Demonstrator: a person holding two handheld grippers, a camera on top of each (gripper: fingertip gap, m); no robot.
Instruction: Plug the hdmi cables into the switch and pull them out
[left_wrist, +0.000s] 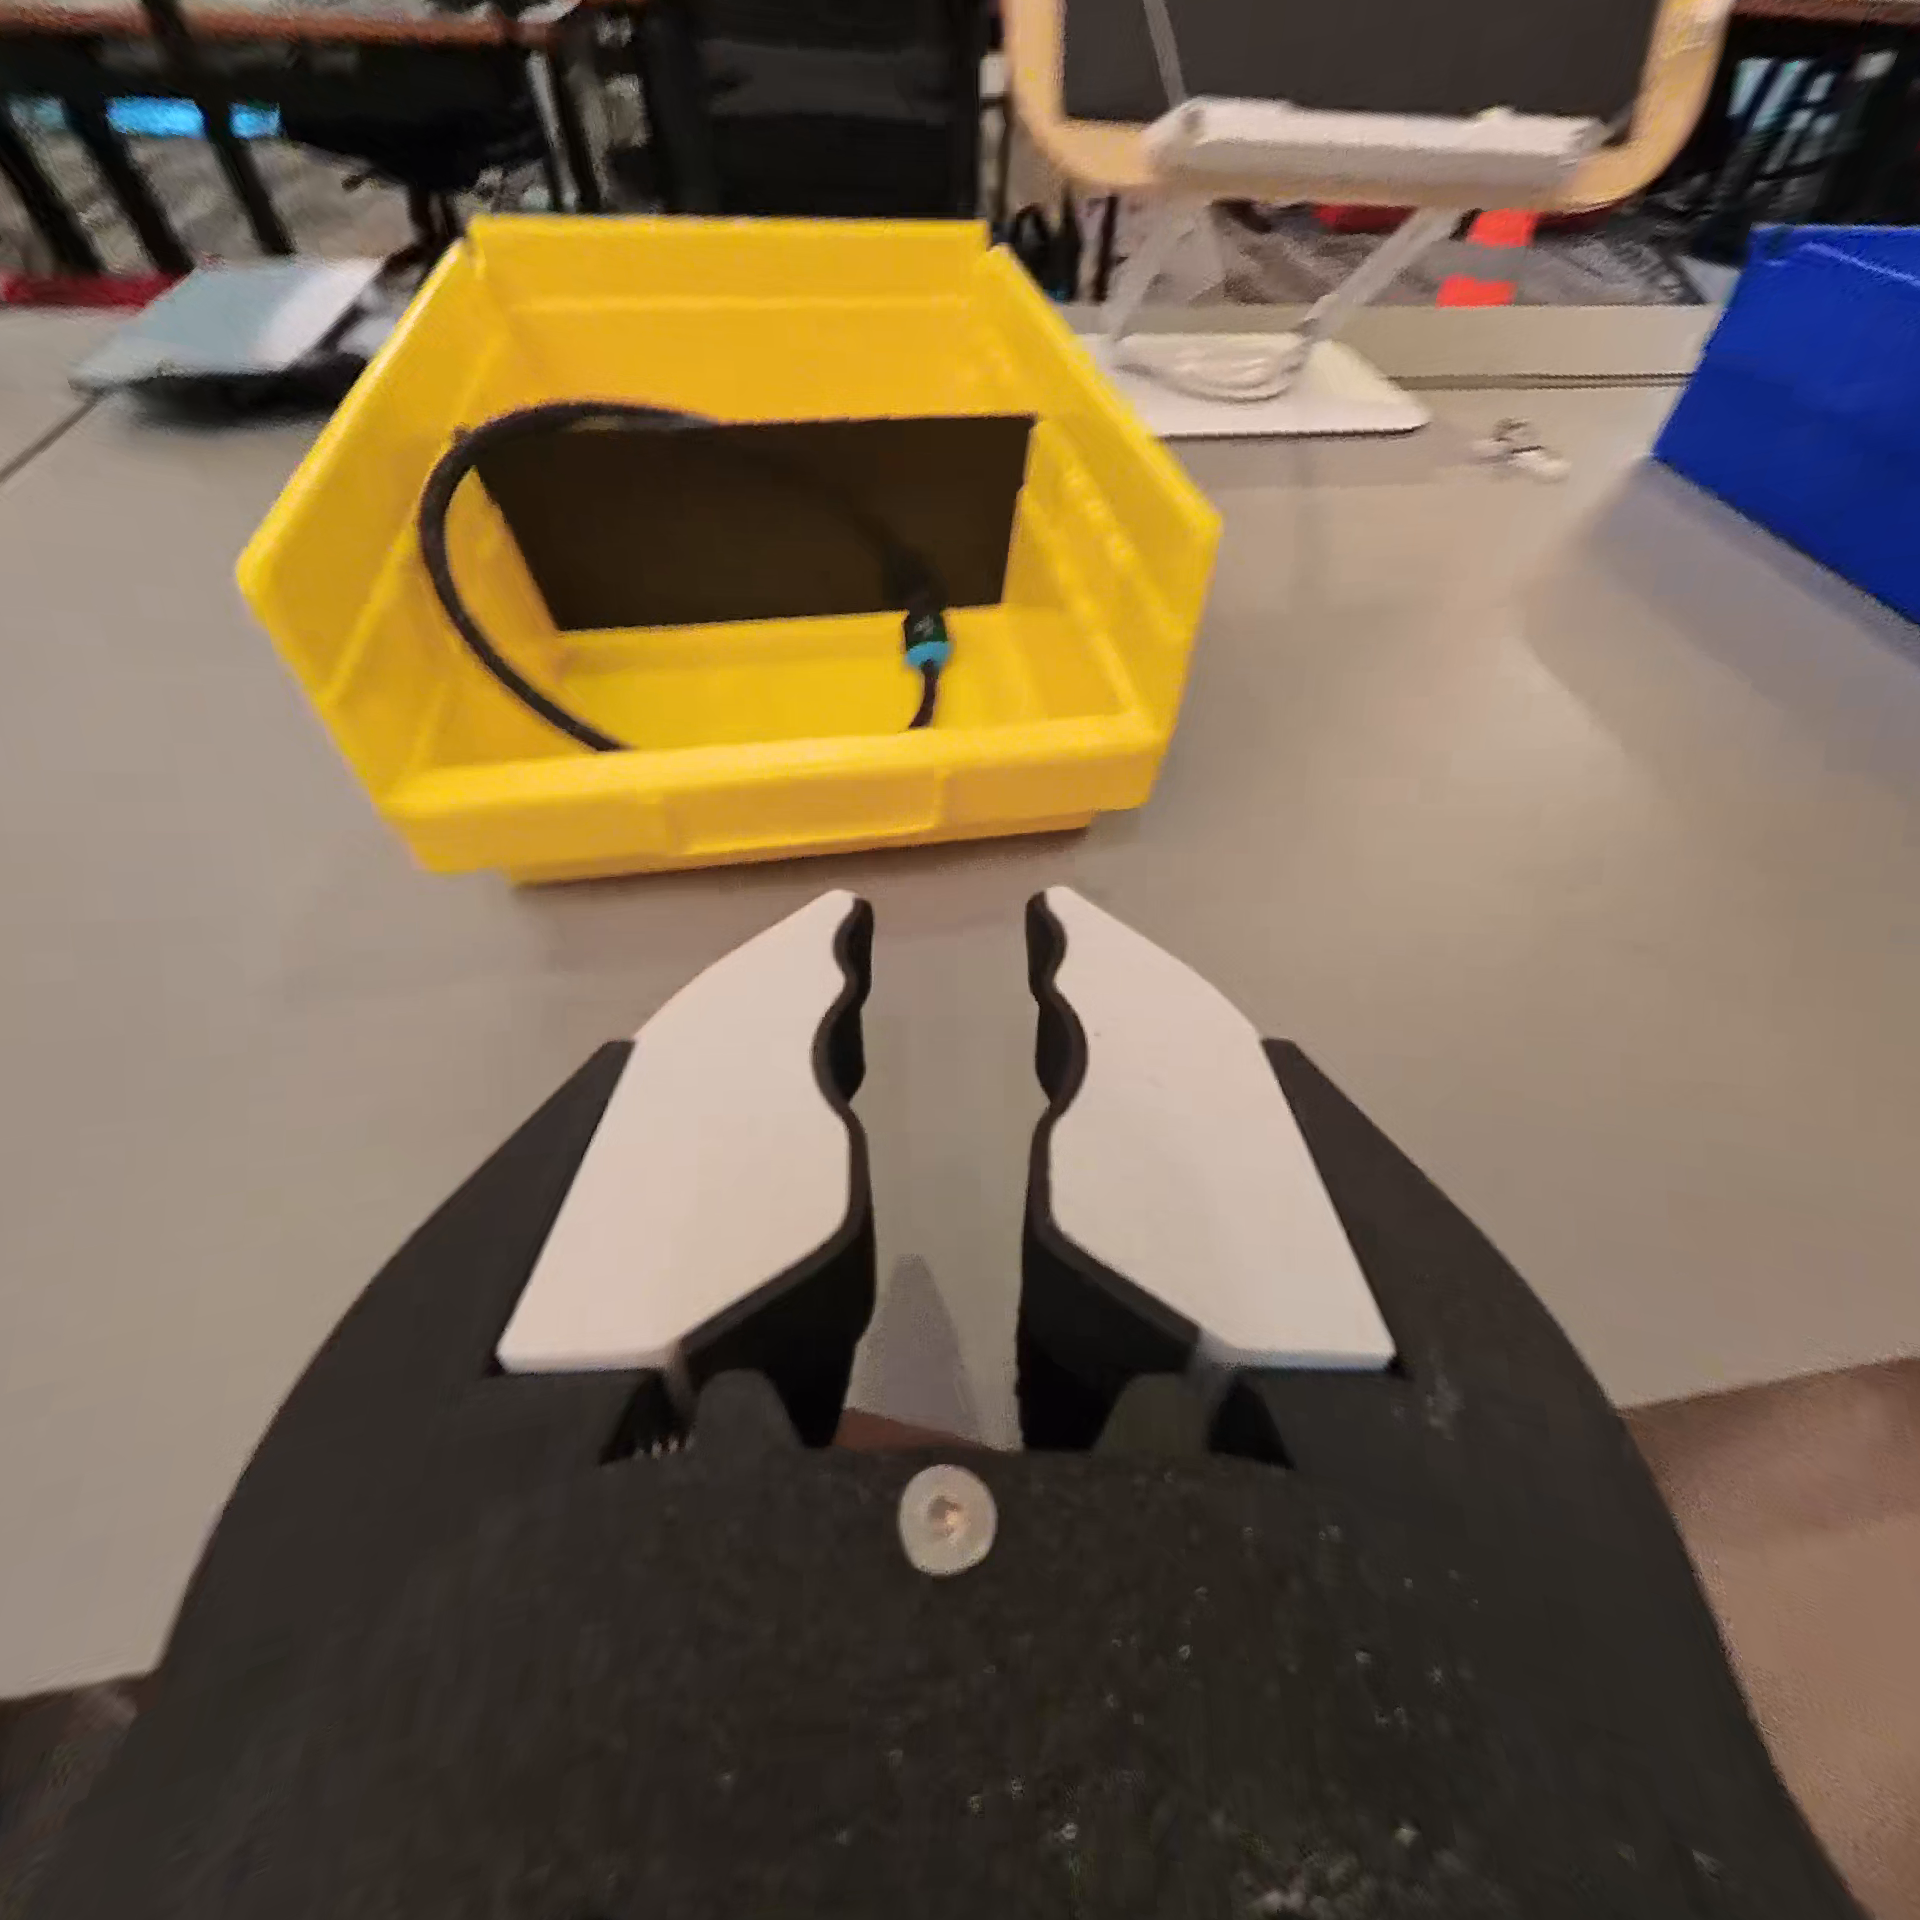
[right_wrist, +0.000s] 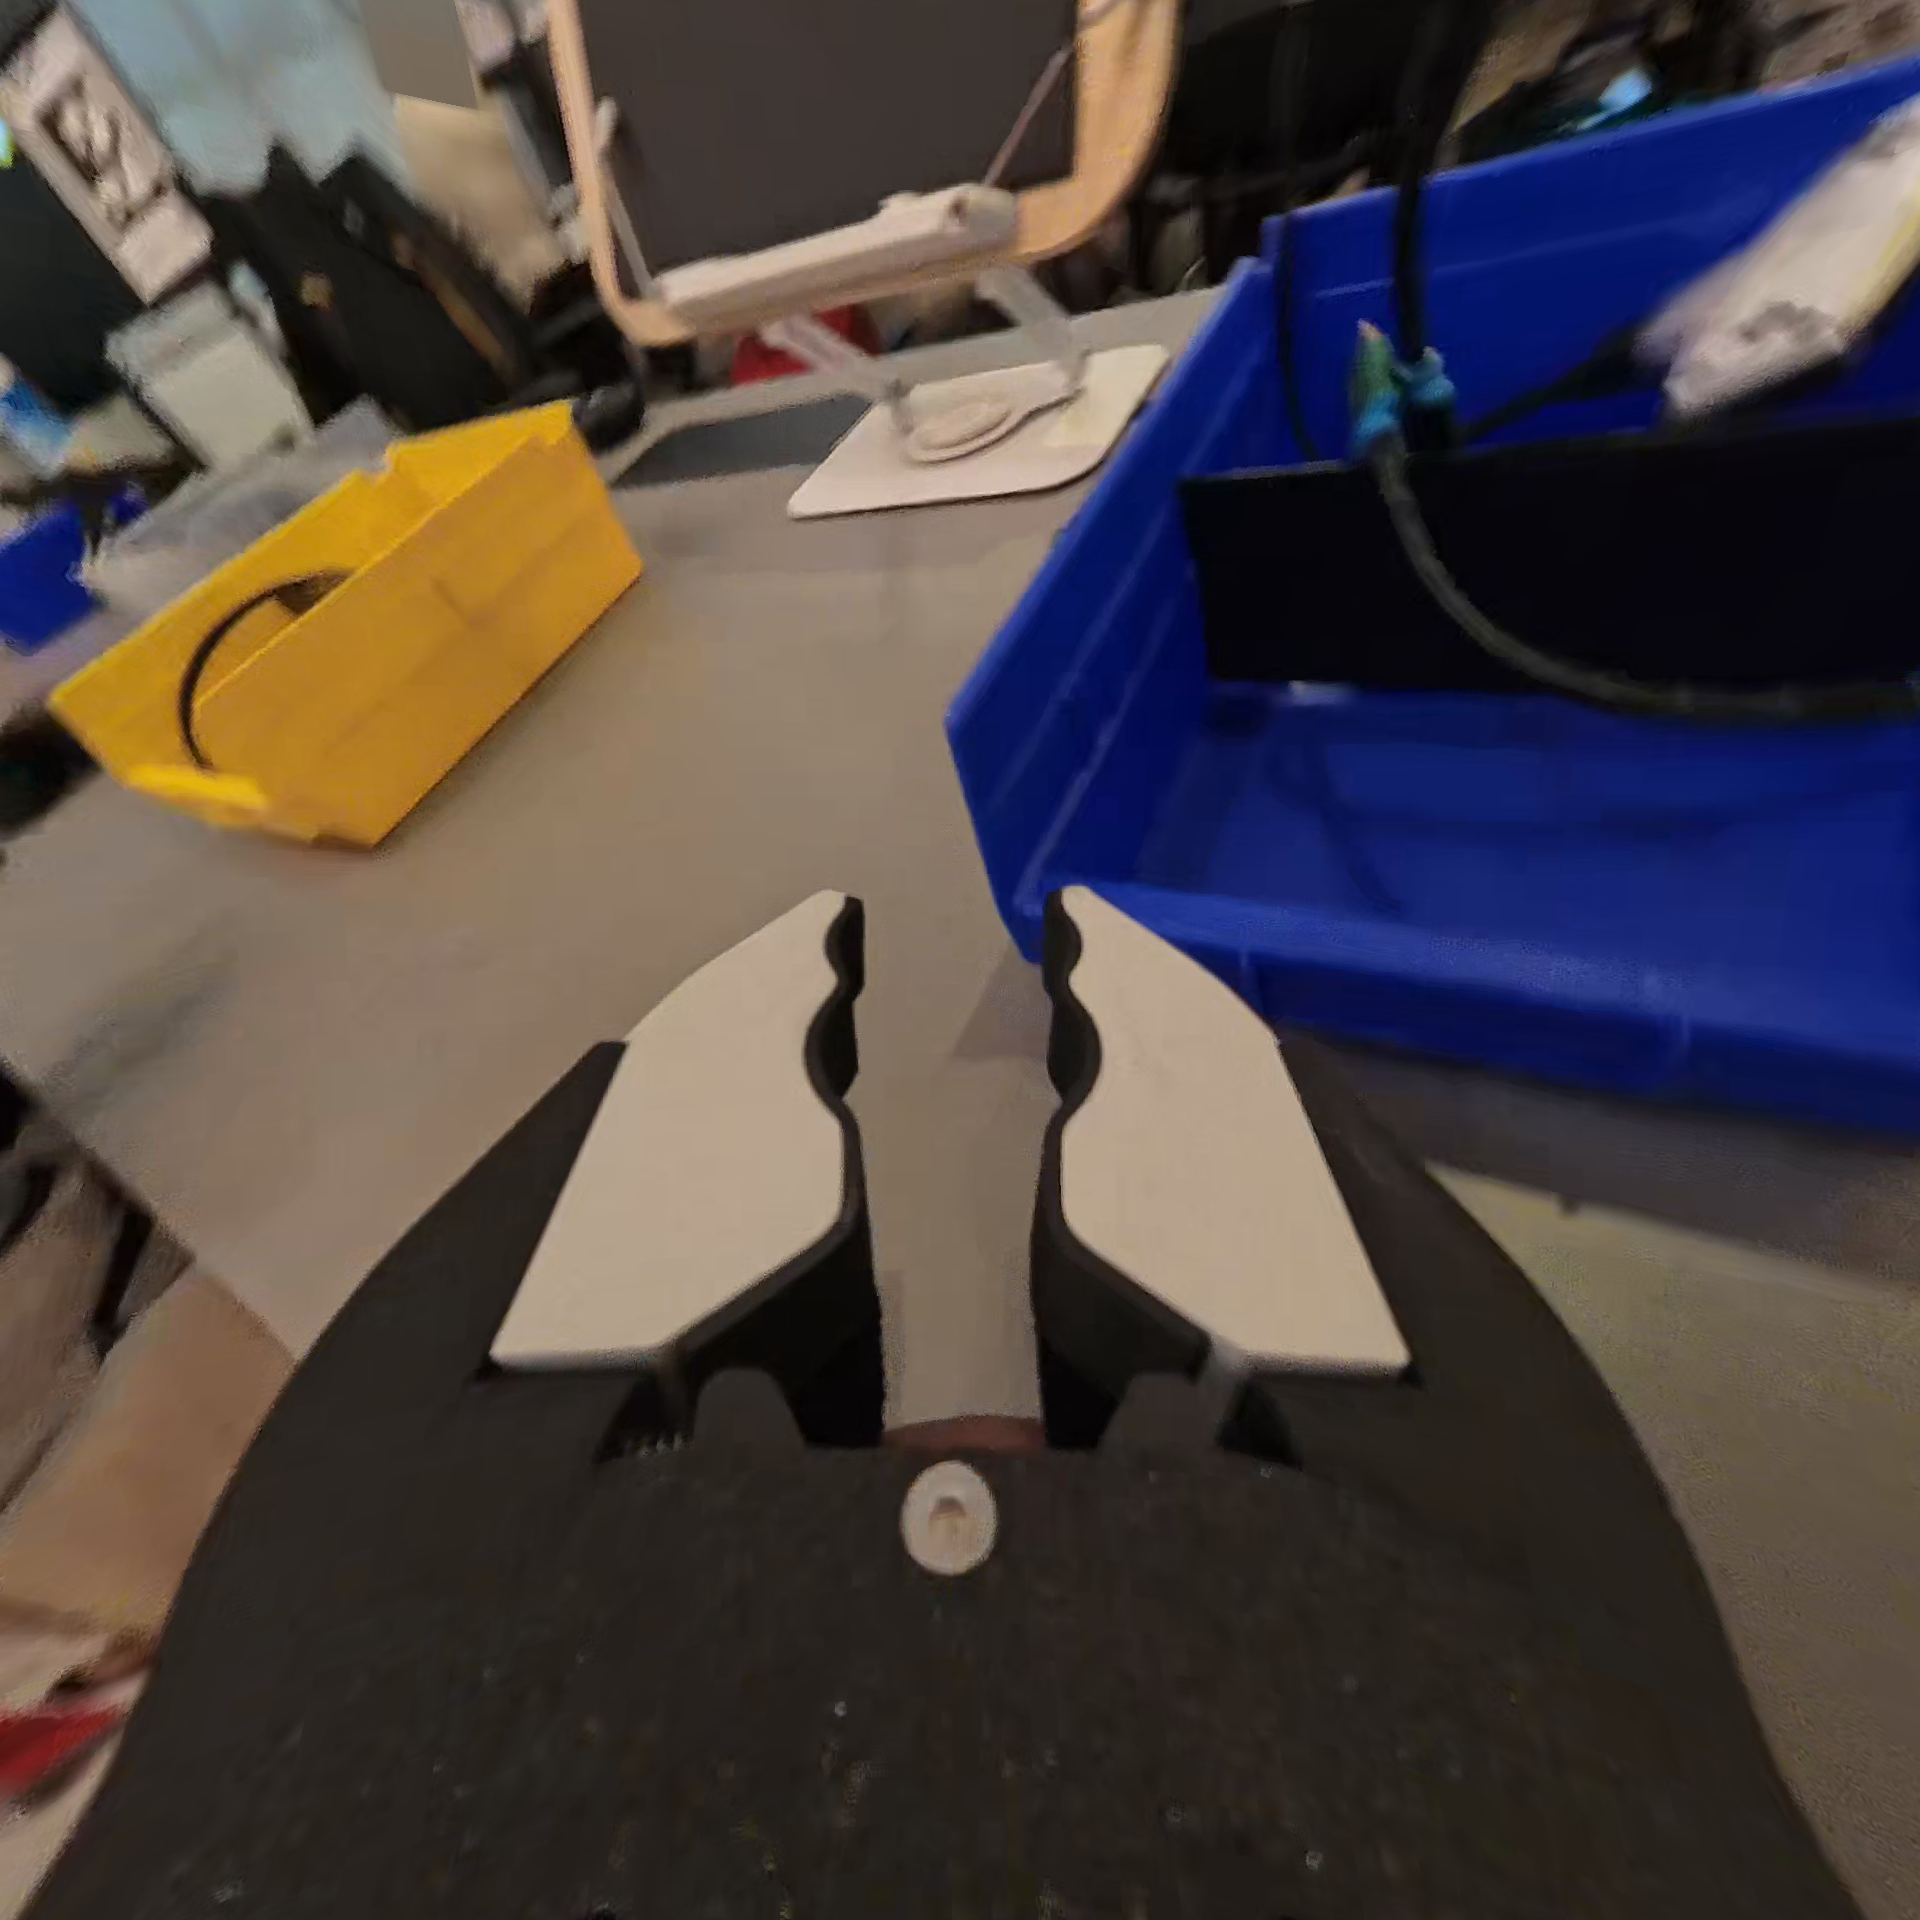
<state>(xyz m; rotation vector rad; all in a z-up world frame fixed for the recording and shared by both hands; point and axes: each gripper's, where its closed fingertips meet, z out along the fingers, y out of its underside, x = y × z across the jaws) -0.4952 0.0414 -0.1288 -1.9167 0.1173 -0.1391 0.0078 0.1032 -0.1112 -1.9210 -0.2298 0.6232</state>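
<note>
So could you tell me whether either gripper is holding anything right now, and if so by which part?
Nothing is held. The left gripper and right gripper both have open, empty jaws above the table.

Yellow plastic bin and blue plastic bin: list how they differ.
The yellow plastic bin holds one black braided cable with its teal-collared plug low by the floor; the blue plastic bin has teal-collared plugs up above its divider and a whitish device at its back. Yellow looks smaller. Both stand on the grey table, each with a black divider panel.
</note>
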